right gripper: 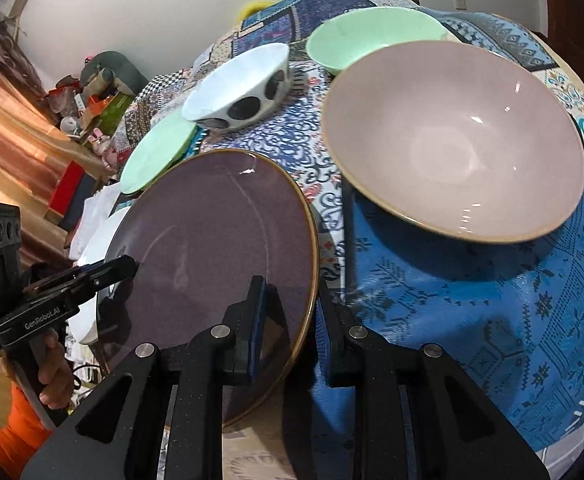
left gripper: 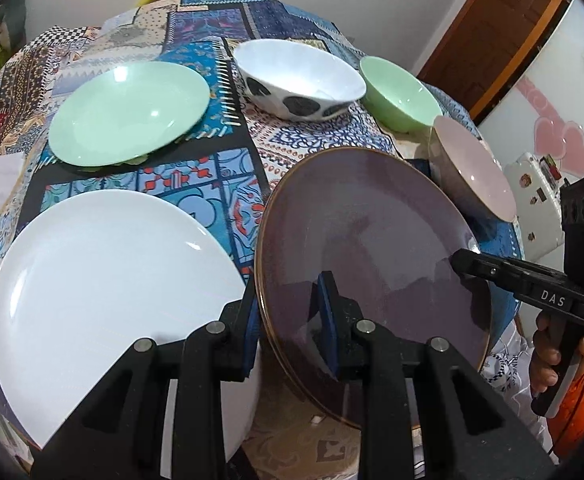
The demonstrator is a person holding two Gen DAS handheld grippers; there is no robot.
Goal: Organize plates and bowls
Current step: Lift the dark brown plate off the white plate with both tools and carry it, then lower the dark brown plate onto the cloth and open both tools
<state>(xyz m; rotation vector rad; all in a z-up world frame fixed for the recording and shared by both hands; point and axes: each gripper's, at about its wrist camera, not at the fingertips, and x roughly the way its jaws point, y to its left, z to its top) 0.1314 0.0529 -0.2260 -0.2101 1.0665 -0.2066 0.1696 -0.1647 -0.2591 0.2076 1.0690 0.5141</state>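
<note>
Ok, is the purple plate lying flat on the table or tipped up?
Tipped up. The purple plate is held by its rim between both grippers, slanting above the tablecloth.

We see a dusky purple plate with a thin gold-brown rim, beside a plain white plate. A mint green plate and a mint green bowl match in shade. Another bowl is white inside, with large black spots outside. The widest bowl is pale pink with a tan edge. Our table wears a patchwork cloth in blues, white, red and black check. Both black claws carry blue pads. A sleeve shows orange.
</note>
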